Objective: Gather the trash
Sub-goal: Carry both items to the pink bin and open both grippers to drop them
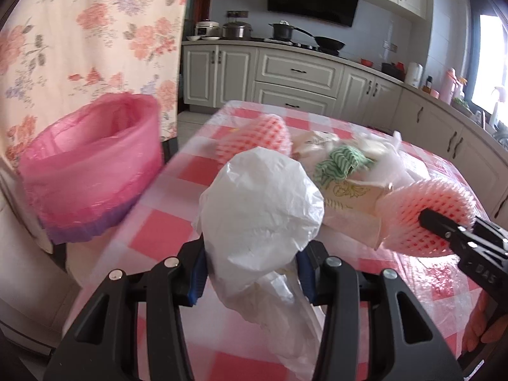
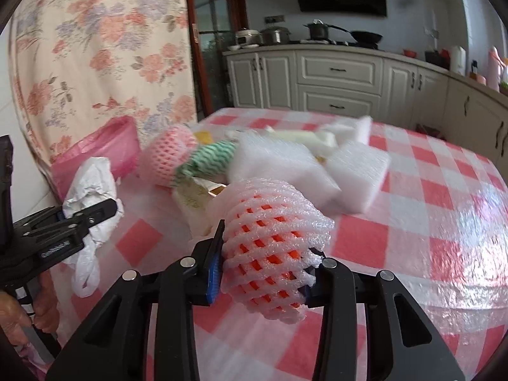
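We hold both grippers tilted down over the red-and-white checked tablecloth point(image 2: 412, 209). Our left gripper point(image 1: 250, 273) is clamped on a crumpled white plastic bag point(image 1: 260, 203), lifted near the pink-lined round bin point(image 1: 92, 165) at the table's left edge. Our right gripper point(image 2: 263, 273) squeezes a pink foam fruit net point(image 2: 273, 238), raised before the remaining trash pile point(image 2: 285, 162).
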`<state>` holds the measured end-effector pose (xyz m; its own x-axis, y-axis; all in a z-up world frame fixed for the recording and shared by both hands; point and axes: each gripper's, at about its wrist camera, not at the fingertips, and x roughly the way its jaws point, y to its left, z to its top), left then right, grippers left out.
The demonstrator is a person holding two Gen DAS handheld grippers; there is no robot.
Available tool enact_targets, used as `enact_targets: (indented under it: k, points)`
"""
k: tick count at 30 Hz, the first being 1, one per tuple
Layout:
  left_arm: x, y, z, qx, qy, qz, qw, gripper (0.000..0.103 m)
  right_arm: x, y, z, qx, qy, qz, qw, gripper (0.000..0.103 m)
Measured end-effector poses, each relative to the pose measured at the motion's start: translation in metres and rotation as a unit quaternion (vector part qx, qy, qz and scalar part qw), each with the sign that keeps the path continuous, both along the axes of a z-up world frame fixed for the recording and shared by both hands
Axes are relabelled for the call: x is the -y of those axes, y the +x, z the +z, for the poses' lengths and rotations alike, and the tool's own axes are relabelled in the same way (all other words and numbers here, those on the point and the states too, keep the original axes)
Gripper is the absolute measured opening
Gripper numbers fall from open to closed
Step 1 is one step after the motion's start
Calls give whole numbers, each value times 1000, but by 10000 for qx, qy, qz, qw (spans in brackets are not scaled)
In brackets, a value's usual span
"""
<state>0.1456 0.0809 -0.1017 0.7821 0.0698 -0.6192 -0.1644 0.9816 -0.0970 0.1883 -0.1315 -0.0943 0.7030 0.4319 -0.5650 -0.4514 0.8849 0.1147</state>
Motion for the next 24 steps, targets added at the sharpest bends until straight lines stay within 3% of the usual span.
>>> enact_targets:
  k: [12,24]
  points:
    - [-76,-32,27,291,248,580,9976,45,-79,-7,41,325,375,854,9951,38]
    - [-163,-19,69,474,293,1140,9919,46,-197,31,61,269,586,1718,9830,39]
